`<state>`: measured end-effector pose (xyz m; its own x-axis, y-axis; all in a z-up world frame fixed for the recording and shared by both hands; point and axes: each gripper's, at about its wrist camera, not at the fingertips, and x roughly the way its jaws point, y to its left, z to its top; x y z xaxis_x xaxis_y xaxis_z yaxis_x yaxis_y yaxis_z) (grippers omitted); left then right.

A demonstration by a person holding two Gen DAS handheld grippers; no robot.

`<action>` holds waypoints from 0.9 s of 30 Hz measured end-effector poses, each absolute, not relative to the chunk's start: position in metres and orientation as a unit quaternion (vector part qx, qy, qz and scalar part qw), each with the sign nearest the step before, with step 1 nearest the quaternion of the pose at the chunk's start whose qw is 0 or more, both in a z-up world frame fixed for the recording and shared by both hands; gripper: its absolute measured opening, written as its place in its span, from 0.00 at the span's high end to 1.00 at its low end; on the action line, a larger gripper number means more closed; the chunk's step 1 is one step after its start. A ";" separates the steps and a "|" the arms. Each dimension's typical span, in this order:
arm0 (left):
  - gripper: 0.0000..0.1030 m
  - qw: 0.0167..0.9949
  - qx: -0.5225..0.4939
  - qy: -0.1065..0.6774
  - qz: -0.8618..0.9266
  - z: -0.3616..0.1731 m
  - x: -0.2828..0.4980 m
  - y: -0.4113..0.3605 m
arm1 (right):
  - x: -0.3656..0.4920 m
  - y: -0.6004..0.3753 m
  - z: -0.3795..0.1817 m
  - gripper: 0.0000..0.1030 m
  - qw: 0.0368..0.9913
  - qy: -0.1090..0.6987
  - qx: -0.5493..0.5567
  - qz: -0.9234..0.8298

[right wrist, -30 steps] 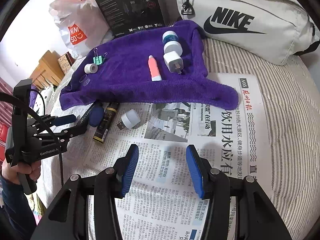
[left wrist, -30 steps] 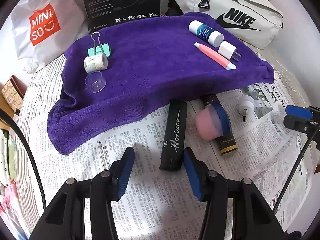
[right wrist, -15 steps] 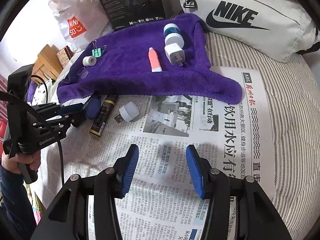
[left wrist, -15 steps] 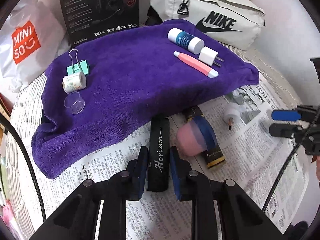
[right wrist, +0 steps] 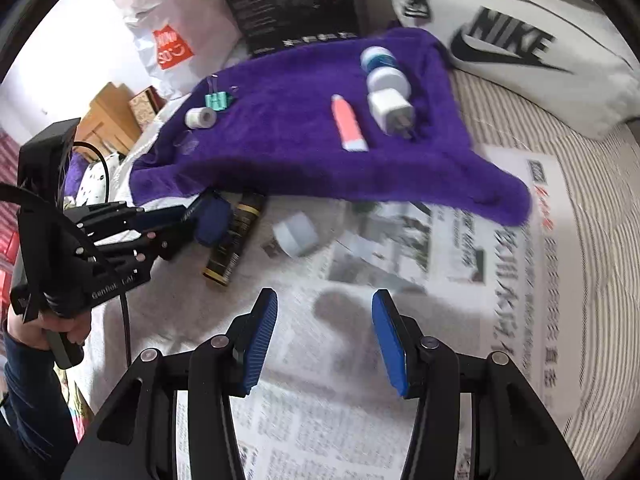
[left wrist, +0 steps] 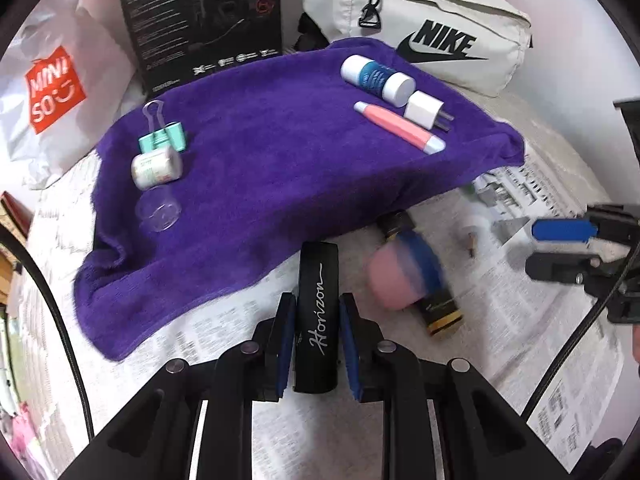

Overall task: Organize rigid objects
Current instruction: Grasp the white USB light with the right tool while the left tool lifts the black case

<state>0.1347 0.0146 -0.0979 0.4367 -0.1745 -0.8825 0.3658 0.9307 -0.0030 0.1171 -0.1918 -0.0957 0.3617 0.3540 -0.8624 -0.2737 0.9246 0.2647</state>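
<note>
Covering the bed: newspaper (left wrist: pixel 224 320)
Purple towel (left wrist: pixel 272 168): spread beyond the case, 7 small items on top
Right gripper (right wrist: pixel 324 336): jaws apart, nothing between
Left gripper (left wrist: pixel 317 340): clenched on black Horizon case (left wrist: pixel 318 312), over newspaper, just before towel edge

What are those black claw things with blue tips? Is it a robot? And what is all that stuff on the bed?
No robot: a person holds two grabber tools, each with a camera looking along its fingers. One picture comes from the left gripper, which is shut on a black case with silver "Horizon" writing. The other comes from the right gripper, which is open and holds nothing. A purple towel carries a teal binder clip, a pink pen and a white plug. Newspaper lies underneath.
</note>
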 end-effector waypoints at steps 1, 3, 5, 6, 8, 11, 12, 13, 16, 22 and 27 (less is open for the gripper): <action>0.79 0.842 0.093 0.507 -0.156 -0.098 0.133 0.018 | 0.120 -0.188 -0.096 0.52 0.824 0.531 0.033 0.194; 0.79 0.843 0.087 0.510 -0.151 -0.098 0.129 0.026 | 0.126 -0.179 -0.098 0.52 0.825 0.527 0.021 0.204; 0.79 0.843 0.084 0.511 -0.149 -0.098 0.126 0.031 | 0.132 -0.171 -0.102 0.52 0.825 0.525 0.002 0.211; 0.79 0.843 0.082 0.511 -0.149 -0.098 0.125 0.033 | 0.135 -0.167 -0.103 0.52 0.825 0.523 -0.007 0.213; 0.79 0.843 0.079 0.510 -0.151 -0.098 0.123 0.034 | 0.138 -0.160 -0.106 0.52 0.826 0.521 -0.025 0.215; 0.79 0.844 0.078 0.510 -0.149 -0.098 0.123 0.033 | 0.139 -0.153 -0.107 0.52 0.832 0.509 -0.048 0.218; 0.79 0.844 0.080 0.509 -0.150 -0.098 0.123 0.034 | 0.139 -0.150 -0.108 0.52 0.833 0.505 -0.057 0.219; 0.79 0.844 0.083 0.509 -0.149 -0.099 0.123 0.033 | 0.139 -0.148 -0.108 0.52 0.835 0.501 -0.065 0.219; 0.79 0.845 0.081 0.507 -0.149 -0.099 0.124 0.033 | 0.138 -0.140 -0.110 0.53 0.839 0.490 -0.092 0.219; 0.79 0.847 0.074 0.506 -0.147 -0.098 0.122 0.035 | 0.140 -0.142 -0.109 0.65 0.838 0.492 -0.097 0.215; 0.79 0.849 0.073 0.503 -0.144 -0.098 0.122 0.036 | 0.139 -0.147 -0.109 0.64 0.835 0.500 -0.093 0.211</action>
<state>0.1216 0.0356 -0.0980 0.4524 -0.1704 -0.8754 0.3175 0.9481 -0.0205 0.1392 -0.1467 -0.1090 0.4115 0.2593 -0.8738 -0.4460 0.8934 0.0551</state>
